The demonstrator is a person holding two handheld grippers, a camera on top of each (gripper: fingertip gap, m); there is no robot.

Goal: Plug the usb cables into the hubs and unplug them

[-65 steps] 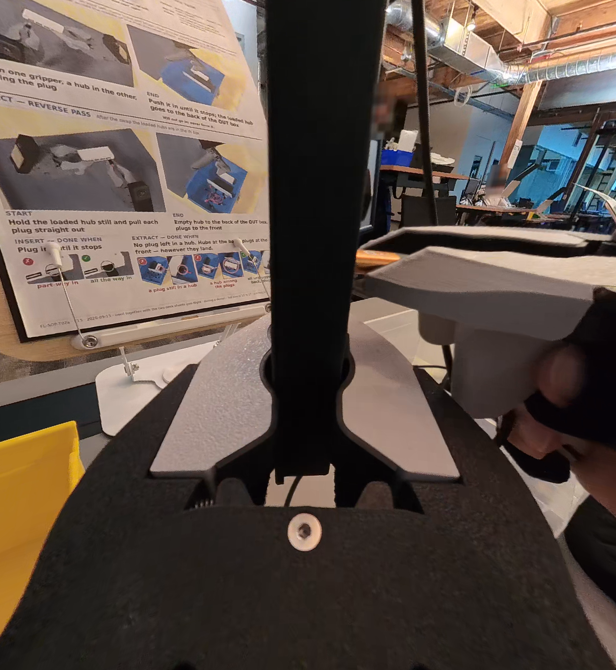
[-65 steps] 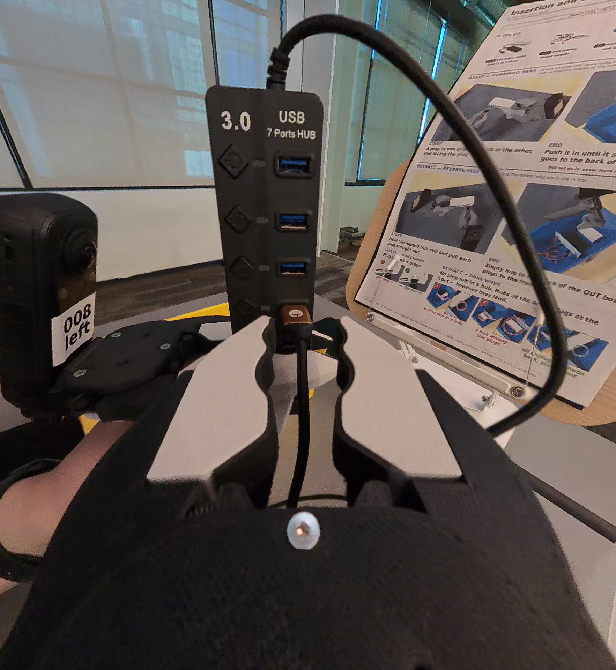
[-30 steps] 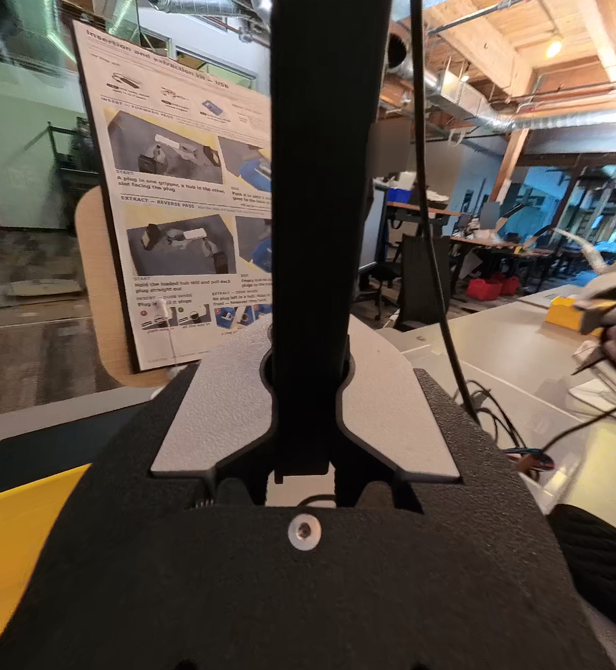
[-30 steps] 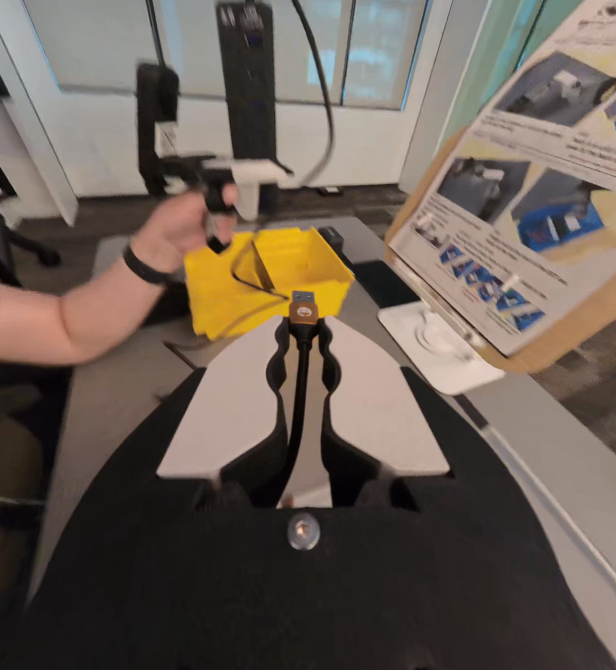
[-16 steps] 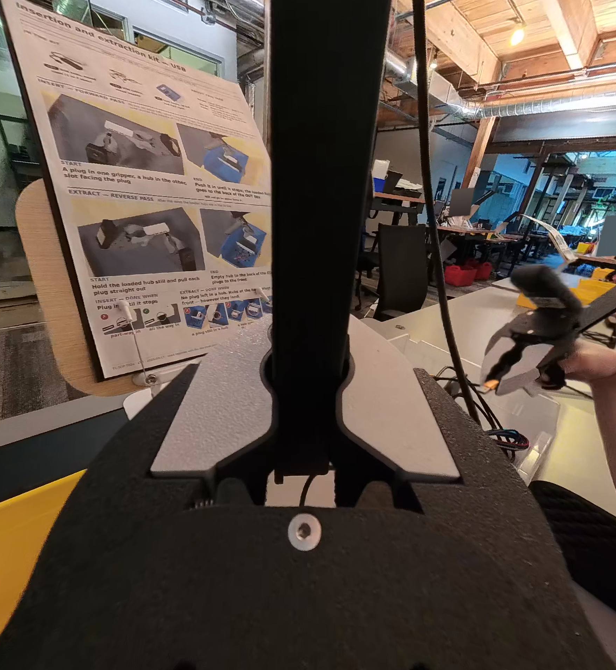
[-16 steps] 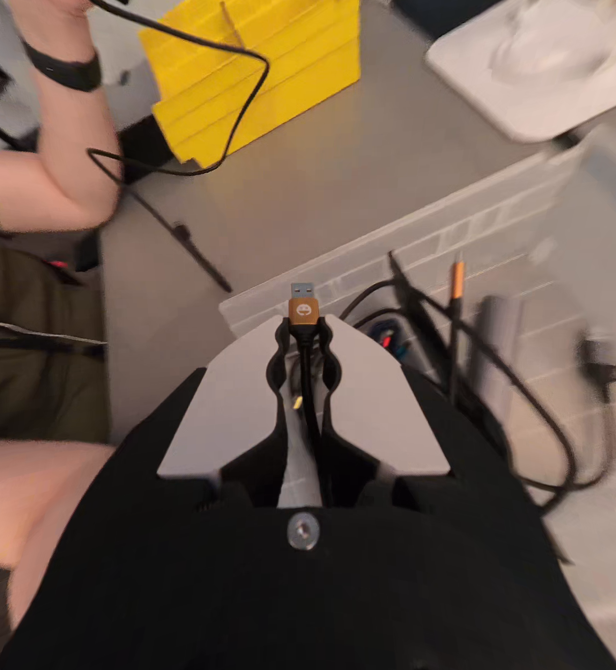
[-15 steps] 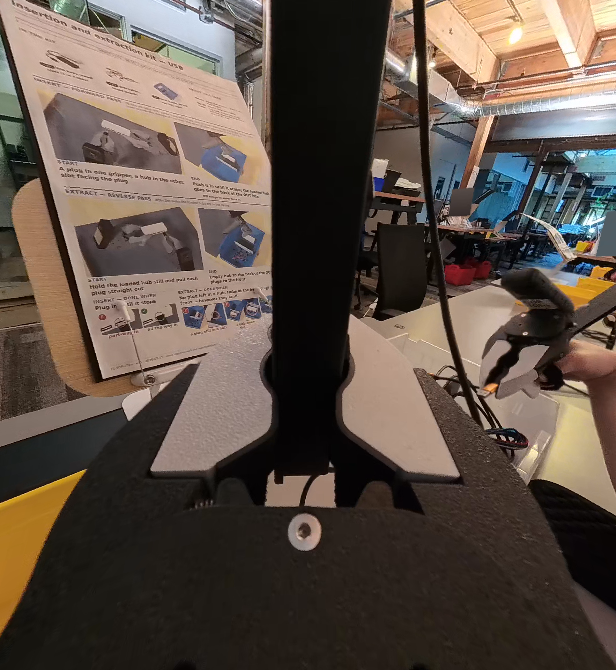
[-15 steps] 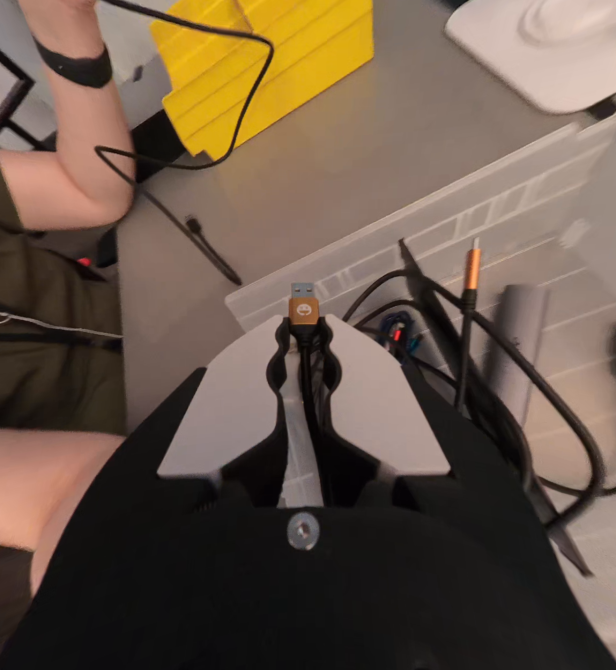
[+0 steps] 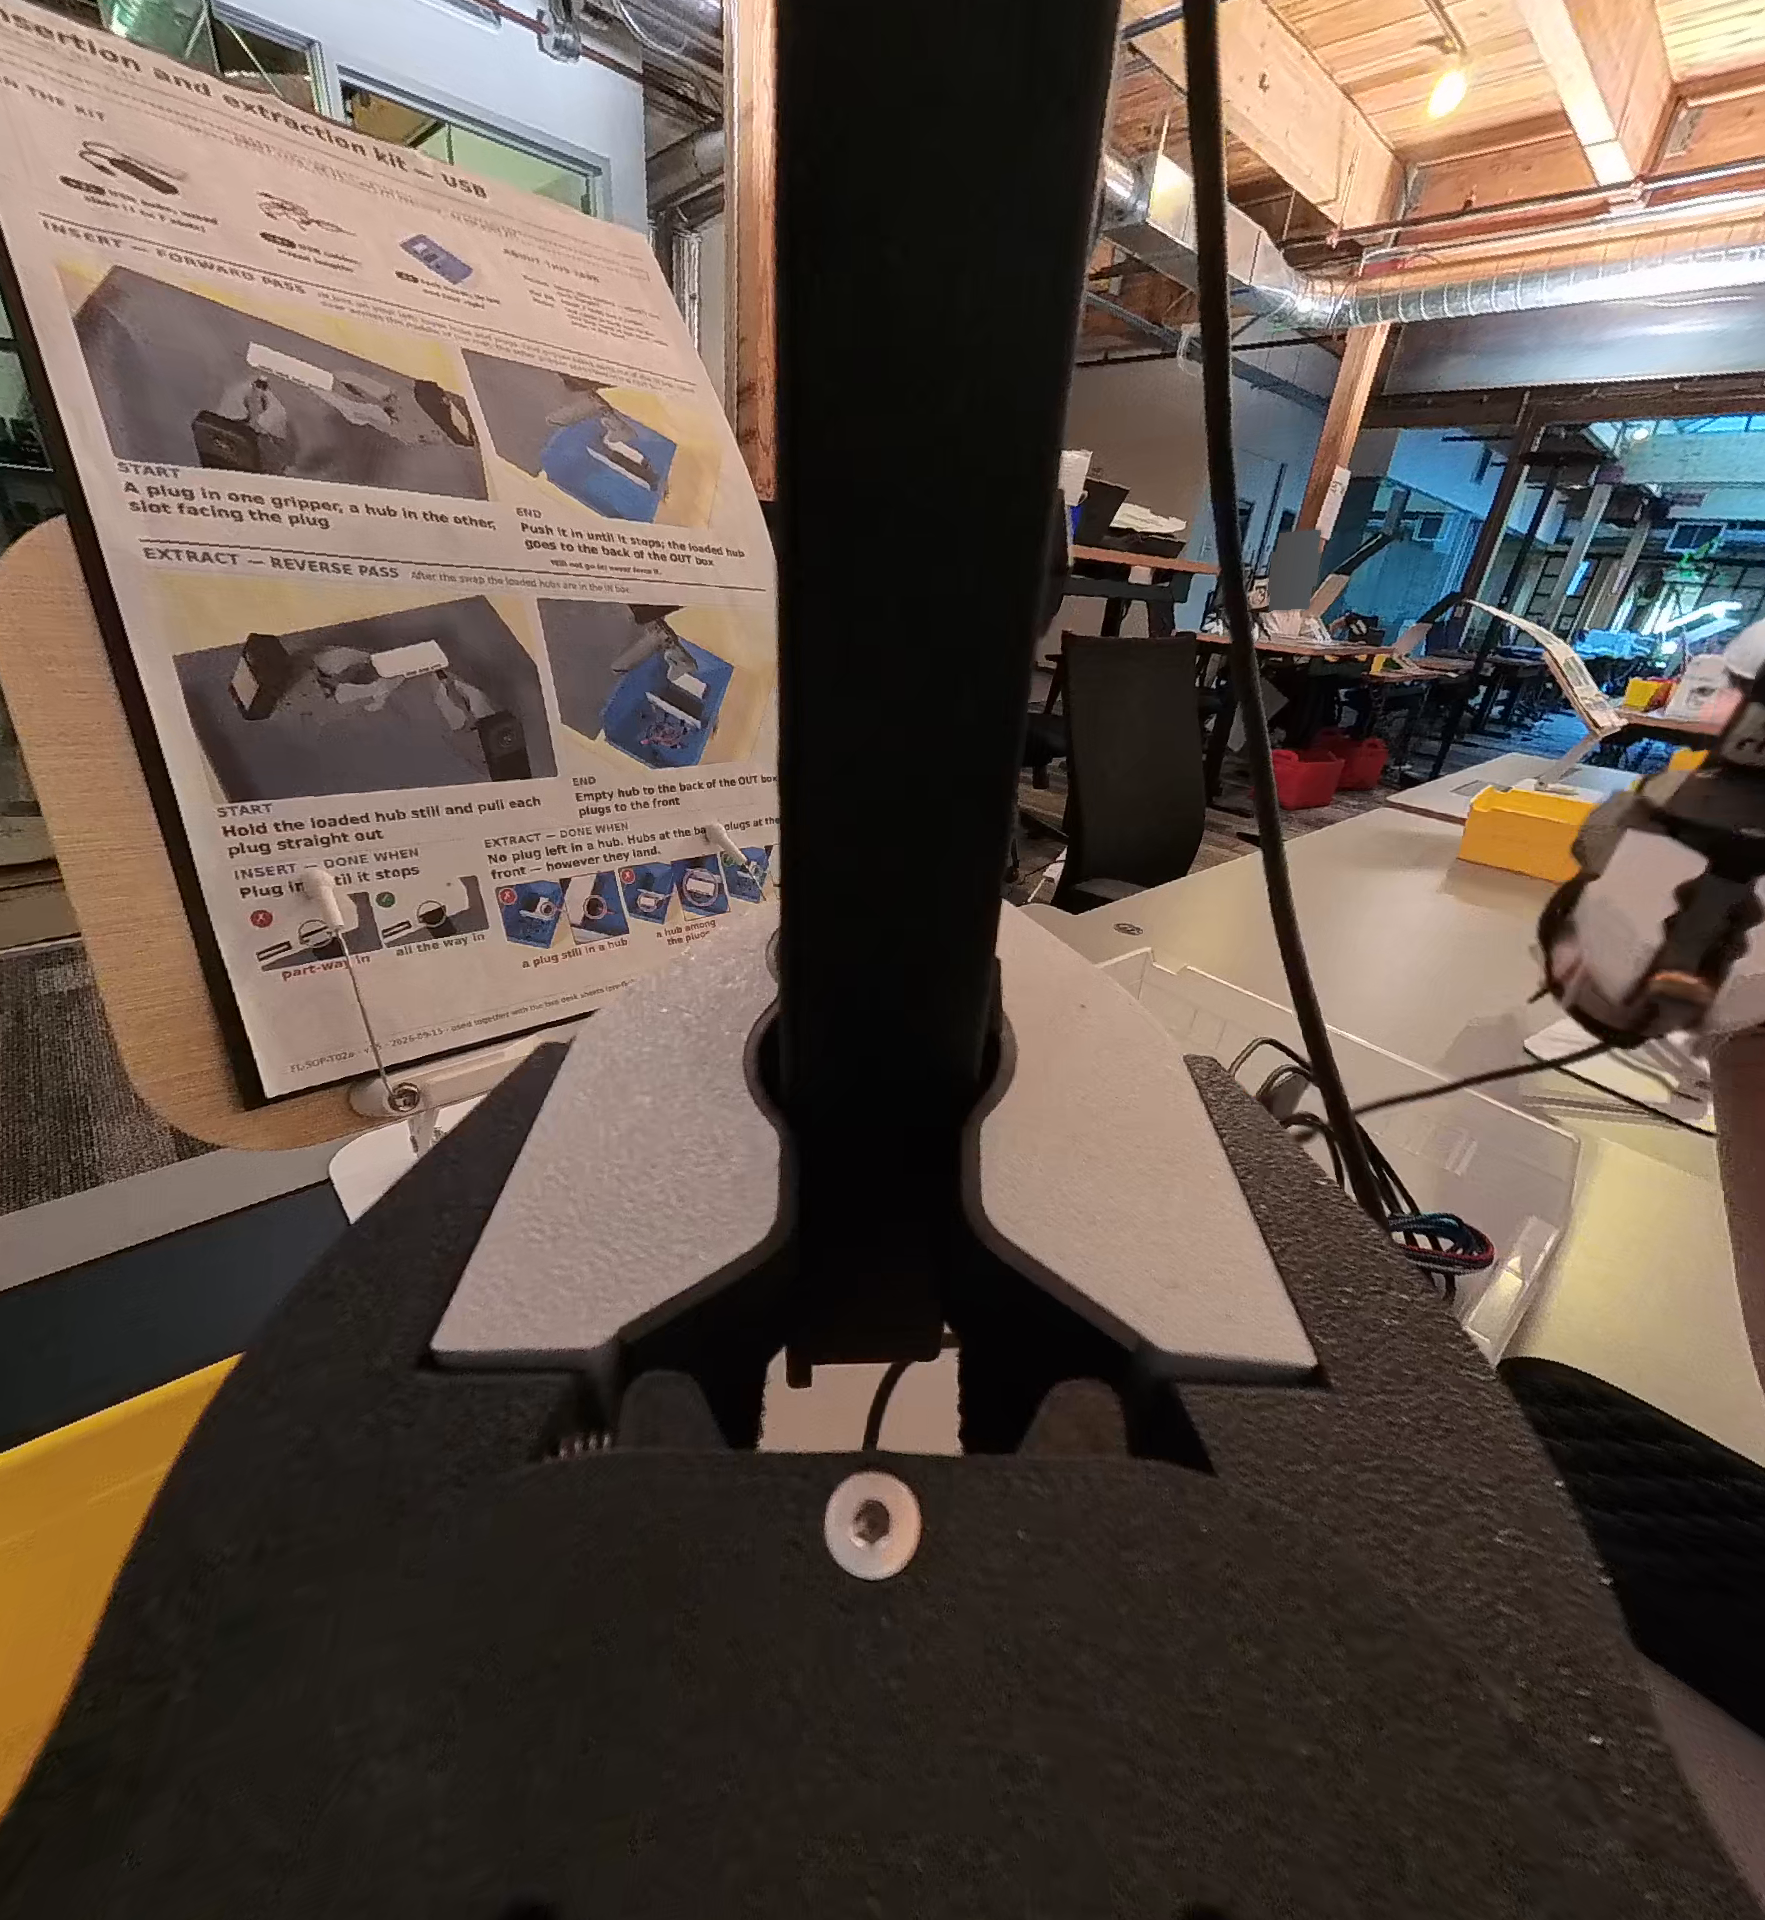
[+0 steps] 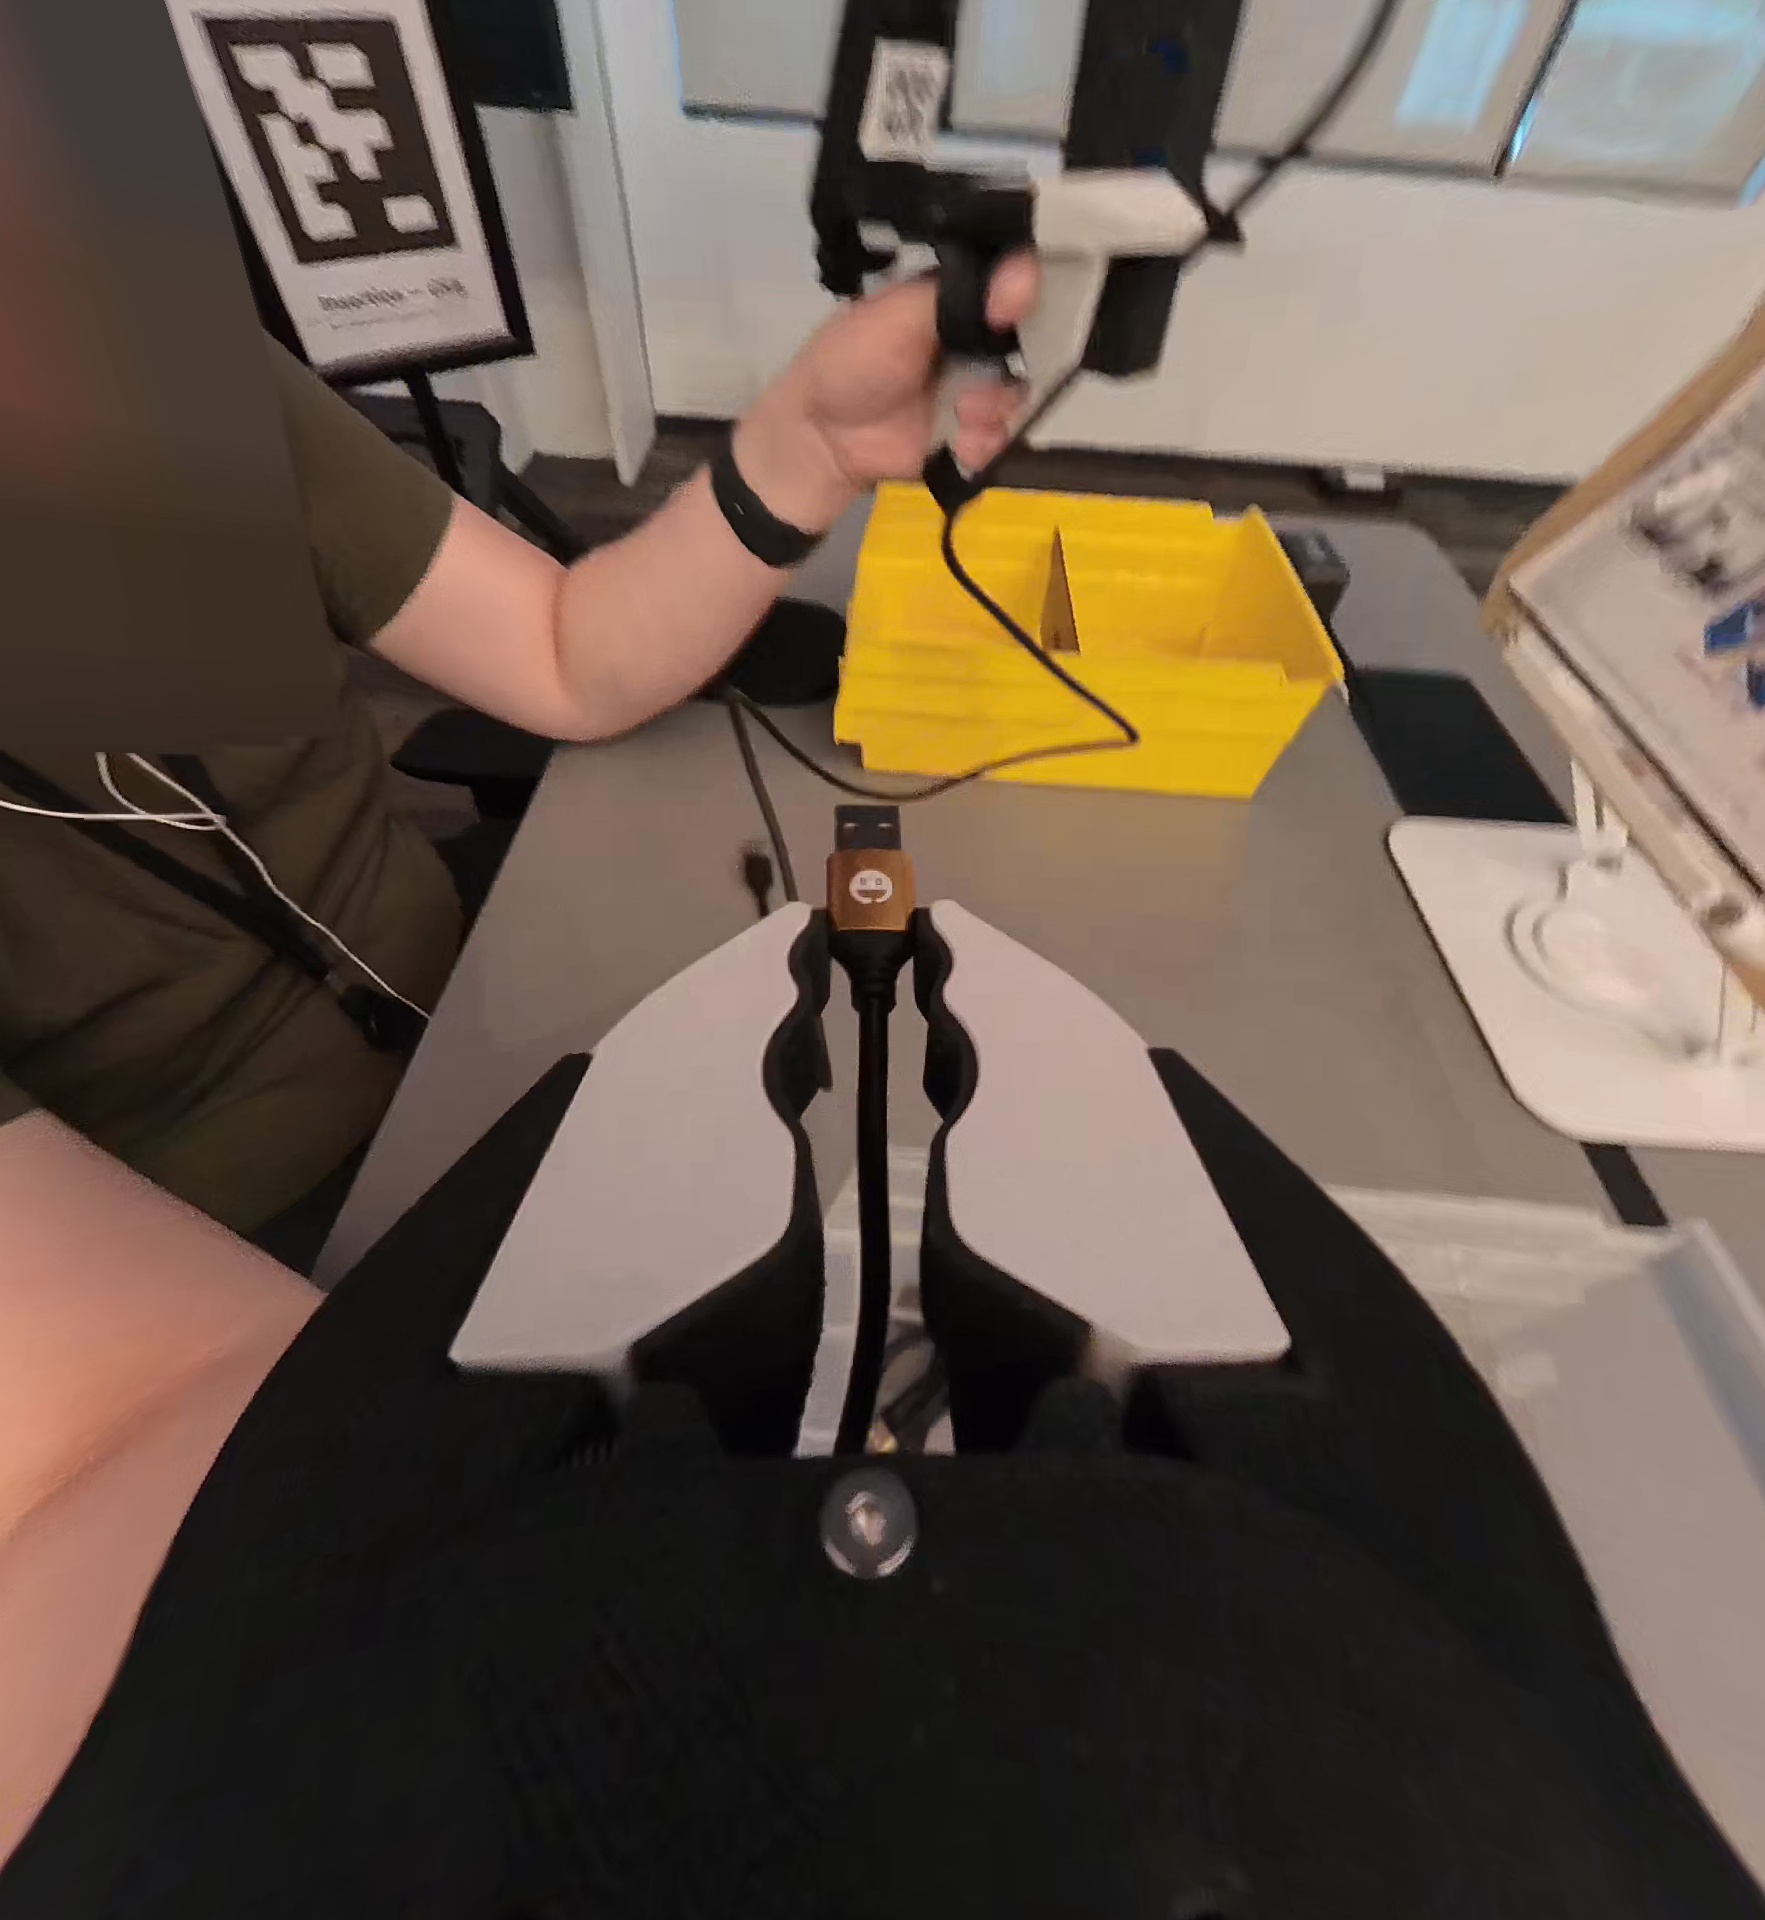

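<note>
Left tool (image 9: pixel 883 1039) raised, clamping upright hub (image 9: pixel 909 623) — right tool (image 10: pixel 865 914) level, gripping USB plug (image 10: pixel 865 883).

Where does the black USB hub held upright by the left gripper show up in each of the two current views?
Left wrist view: the black USB hub fills the centre, clamped in the left gripper.
Right wrist view: top, right of centre, blurred, above the person's hand.
Shared landmark: the yellow plastic bin, lower left in the left view.
</note>
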